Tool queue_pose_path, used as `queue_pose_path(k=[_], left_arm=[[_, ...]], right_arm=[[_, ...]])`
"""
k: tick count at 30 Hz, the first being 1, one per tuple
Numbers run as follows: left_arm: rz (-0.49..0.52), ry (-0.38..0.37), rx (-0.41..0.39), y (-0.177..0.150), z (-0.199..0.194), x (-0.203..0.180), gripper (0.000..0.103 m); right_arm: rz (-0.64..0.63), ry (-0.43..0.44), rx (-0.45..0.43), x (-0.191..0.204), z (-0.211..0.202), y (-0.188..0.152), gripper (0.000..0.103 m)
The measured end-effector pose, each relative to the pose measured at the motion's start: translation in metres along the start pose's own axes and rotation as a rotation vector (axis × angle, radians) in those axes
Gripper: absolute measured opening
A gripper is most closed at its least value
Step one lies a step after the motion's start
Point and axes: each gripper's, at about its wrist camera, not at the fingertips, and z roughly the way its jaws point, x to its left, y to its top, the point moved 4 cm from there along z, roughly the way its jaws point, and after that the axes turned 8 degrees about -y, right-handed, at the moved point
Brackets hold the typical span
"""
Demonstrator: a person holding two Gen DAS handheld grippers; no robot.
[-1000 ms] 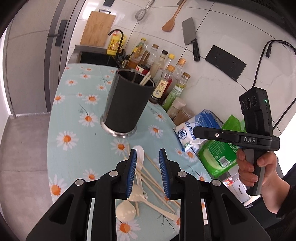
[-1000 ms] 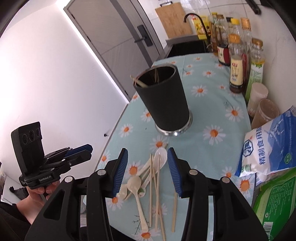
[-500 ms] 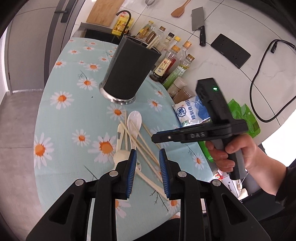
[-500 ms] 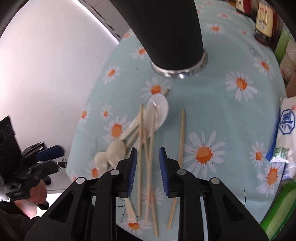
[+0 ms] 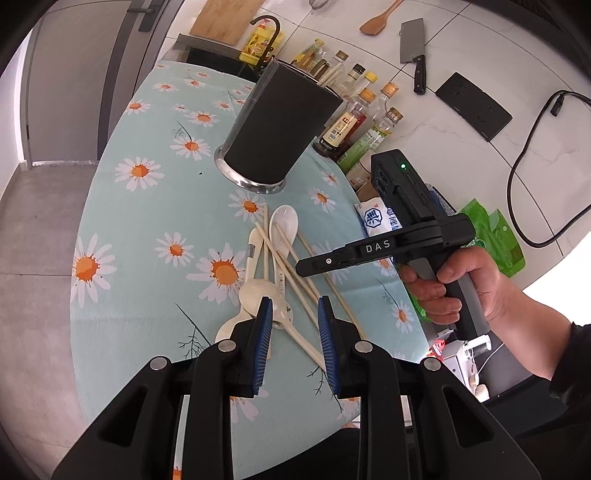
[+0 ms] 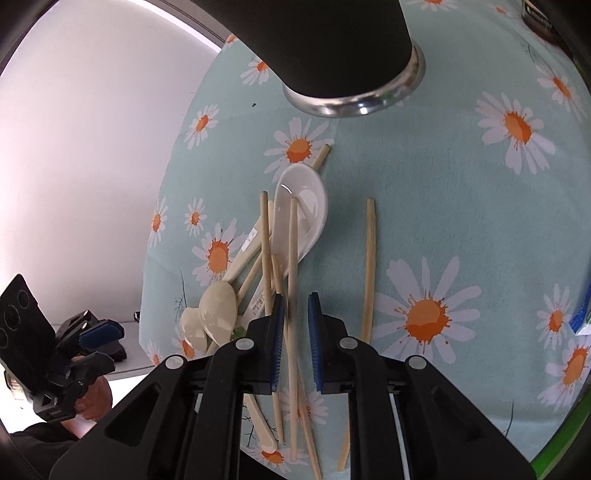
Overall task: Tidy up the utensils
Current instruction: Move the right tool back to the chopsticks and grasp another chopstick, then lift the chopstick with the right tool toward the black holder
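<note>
A pile of white spoons and wooden chopsticks lies on the daisy tablecloth in front of a black utensil holder that has chopsticks in it. My right gripper is low over the pile, its jaws narrowed around one chopstick with a small gap on each side. Another chopstick lies apart to the right. My left gripper is open and empty above the near end of the pile.
Sauce bottles stand behind the holder. A salt bag and a green packet lie at the right. A cleaver and a wooden spatula hang on the wall. The table edge runs along the left.
My right gripper has come down and forward onto the pile and its jaws have narrowed around one chopstick. My left gripper has drawn back and higher, still open.
</note>
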Motion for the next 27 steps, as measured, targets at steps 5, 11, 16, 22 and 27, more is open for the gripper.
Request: queue_pose_path(k=[5, 11, 16, 22, 27], left_arm=[[0.004, -0.006, 0.008, 0.001, 0.001, 0.000, 0.024], [0.003, -0.025, 0.029, 0.002, 0.007, -0.001, 0.024], [-0.012, -0.094, 0.049, 0.005, 0.018, -0.009, 0.024], [-0.040, -0.157, 0.087, 0.008, 0.040, -0.018, 0.024], [-0.099, -0.207, 0.110, 0.012, 0.065, -0.028, 0.024]], right_arm=[[0.020, 0.015, 0.003, -0.004, -0.001, -0.001, 0.006], [0.009, 0.003, -0.024, -0.004, -0.014, -0.006, 0.006], [0.009, -0.014, -0.059, -0.007, -0.032, -0.012, 0.006], [0.018, -0.013, -0.107, -0.011, -0.057, -0.022, 0.006], [0.023, -0.012, -0.142, -0.018, -0.076, -0.030, 0.006]])
